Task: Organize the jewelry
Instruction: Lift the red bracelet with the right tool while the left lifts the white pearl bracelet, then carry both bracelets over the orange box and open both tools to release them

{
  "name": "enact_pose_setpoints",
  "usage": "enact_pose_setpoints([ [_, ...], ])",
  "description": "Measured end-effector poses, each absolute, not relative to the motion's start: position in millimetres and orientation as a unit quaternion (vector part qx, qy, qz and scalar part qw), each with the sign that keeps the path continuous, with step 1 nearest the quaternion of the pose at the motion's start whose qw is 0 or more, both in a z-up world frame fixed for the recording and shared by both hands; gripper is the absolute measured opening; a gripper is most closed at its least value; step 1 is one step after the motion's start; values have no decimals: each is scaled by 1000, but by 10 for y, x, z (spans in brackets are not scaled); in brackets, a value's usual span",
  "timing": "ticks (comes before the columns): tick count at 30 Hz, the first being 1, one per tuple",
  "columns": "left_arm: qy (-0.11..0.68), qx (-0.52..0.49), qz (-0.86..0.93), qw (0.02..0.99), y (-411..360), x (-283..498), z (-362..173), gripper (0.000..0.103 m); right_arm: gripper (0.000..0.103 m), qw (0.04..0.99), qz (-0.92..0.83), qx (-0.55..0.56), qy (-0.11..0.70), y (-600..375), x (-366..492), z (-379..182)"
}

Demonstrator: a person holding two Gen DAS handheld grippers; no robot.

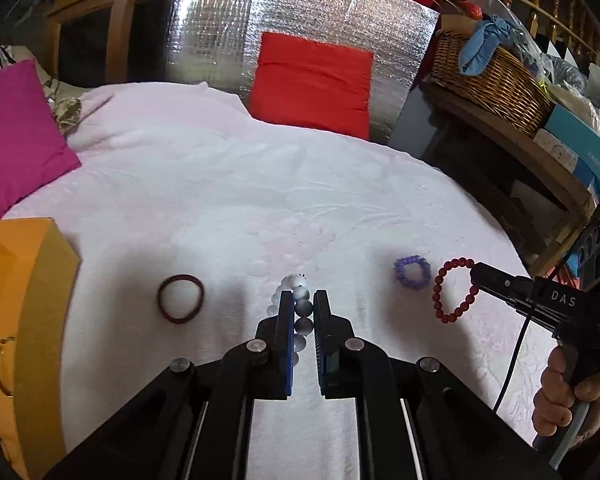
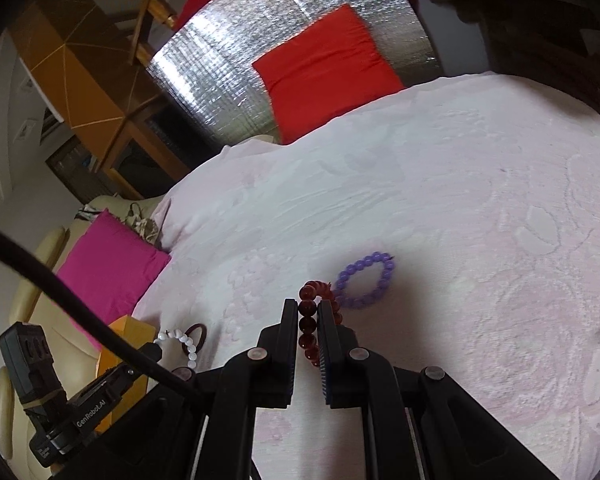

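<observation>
My left gripper (image 1: 303, 299) is shut on a white bead bracelet (image 1: 302, 306) just above the pale pink bedspread (image 1: 260, 184). My right gripper (image 2: 308, 307) is shut on a dark red bead bracelet (image 2: 309, 325); in the left wrist view the red bracelet (image 1: 454, 292) hangs from the right gripper's fingertips (image 1: 476, 272). A purple bead bracelet (image 1: 412, 273) lies between the two grippers, also in the right wrist view (image 2: 366, 280). A maroon hair tie (image 1: 180, 298) lies left of my left gripper. An orange box (image 1: 20, 304) stands at the far left.
A magenta cushion (image 1: 16, 136) lies at the bed's left, a red cushion (image 1: 312, 80) against a silver foil panel (image 1: 228, 20) at the back. A wicker basket (image 1: 492, 76) sits on a wooden shelf to the right.
</observation>
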State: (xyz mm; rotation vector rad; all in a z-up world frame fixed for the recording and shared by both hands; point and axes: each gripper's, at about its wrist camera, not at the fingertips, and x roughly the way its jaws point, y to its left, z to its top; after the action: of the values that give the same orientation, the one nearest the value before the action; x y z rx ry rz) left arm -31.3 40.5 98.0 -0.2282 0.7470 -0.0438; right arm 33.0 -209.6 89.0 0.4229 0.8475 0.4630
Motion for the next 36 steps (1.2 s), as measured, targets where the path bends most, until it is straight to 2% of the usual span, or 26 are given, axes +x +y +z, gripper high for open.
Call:
enact_pose_setpoints([
  [23, 306, -167, 50, 936, 1228, -783, 1304, 9, 11, 857, 288, 140, 403, -1209, 38, 853],
  [36, 259, -205, 148, 932, 2105, -1359, 1470, 9, 11, 843, 351, 82, 398, -223, -125, 1234],
])
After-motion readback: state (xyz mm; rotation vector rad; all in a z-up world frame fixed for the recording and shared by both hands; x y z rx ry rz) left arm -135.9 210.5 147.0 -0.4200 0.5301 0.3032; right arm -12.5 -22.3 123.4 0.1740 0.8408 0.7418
